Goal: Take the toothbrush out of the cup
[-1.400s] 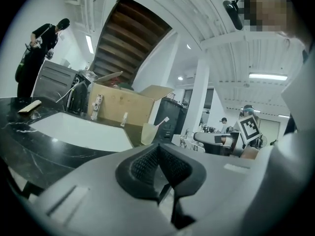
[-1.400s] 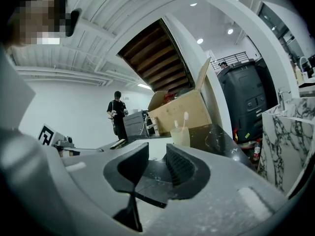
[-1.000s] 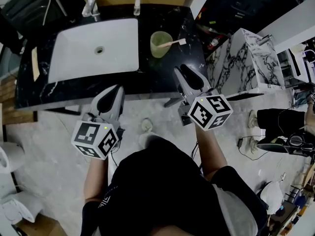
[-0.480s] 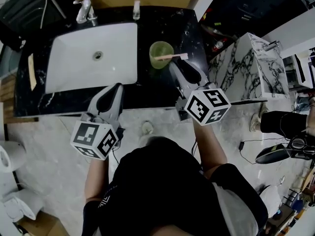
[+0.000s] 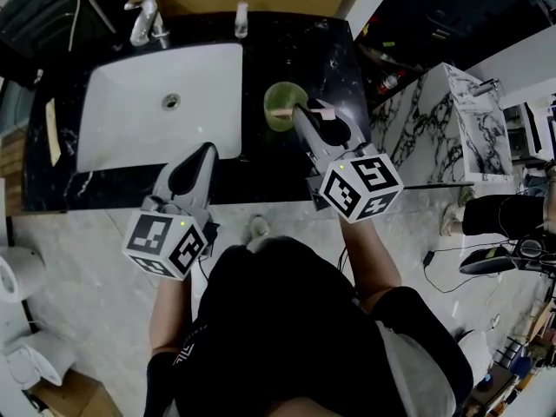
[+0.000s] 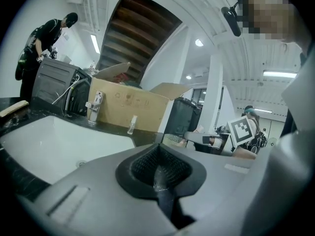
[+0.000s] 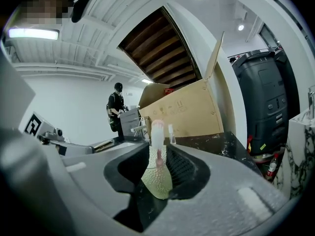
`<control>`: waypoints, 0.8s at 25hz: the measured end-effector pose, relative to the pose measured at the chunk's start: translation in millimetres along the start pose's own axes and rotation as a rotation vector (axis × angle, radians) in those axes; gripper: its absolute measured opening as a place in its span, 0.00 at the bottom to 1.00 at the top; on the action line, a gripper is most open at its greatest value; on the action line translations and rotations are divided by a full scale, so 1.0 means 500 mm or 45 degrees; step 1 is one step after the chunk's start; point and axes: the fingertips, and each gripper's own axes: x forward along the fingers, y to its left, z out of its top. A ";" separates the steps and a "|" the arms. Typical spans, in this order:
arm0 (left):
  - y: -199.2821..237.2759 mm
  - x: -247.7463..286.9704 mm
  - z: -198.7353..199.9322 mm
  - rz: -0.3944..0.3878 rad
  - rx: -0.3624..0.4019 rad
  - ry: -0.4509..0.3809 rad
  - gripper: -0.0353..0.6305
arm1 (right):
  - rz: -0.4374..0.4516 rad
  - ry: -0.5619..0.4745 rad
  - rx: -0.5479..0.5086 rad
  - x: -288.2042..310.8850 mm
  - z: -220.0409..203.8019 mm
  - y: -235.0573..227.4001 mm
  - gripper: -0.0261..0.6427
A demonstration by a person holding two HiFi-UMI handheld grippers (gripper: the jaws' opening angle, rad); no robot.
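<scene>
The green cup (image 5: 276, 111) stands on the black marble bench (image 5: 278, 168), just beside the right rim of the white sink (image 5: 130, 133) and nearer the bench's back edge than its front. The pink toothbrush (image 7: 157, 134) is in the cup, leaning out over the rim toward the bench's right edge. The right claw (image 5: 313, 118) is at the cup, its jaws apart on either side of the toothbrush and not closed on it. The left claw (image 5: 204, 153) hovers over the bench's front edge below the sink, jaws pressed together and empty.
</scene>
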 end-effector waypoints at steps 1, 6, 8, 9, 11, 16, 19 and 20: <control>0.002 0.001 0.000 0.001 -0.003 0.002 0.06 | 0.002 0.005 -0.004 0.003 -0.001 0.000 0.19; 0.015 0.000 -0.002 -0.004 -0.014 -0.006 0.06 | -0.016 0.045 -0.053 0.009 -0.010 0.002 0.18; 0.020 -0.002 0.001 -0.010 -0.015 -0.017 0.06 | -0.041 0.049 -0.066 0.009 -0.012 -0.002 0.11; 0.022 -0.003 0.005 -0.015 -0.016 -0.020 0.06 | -0.049 0.049 -0.067 0.009 -0.012 -0.003 0.11; 0.022 -0.004 0.013 -0.028 -0.016 -0.018 0.06 | -0.057 0.051 -0.066 0.008 -0.014 -0.001 0.11; 0.024 0.002 0.032 -0.098 -0.006 -0.044 0.06 | -0.100 0.024 -0.072 0.004 -0.002 -0.001 0.10; 0.028 -0.002 0.046 -0.128 0.015 -0.049 0.06 | -0.130 -0.009 -0.069 0.001 0.017 0.002 0.10; 0.032 -0.005 0.051 -0.135 0.020 -0.050 0.06 | -0.139 -0.019 -0.075 0.001 0.024 0.004 0.10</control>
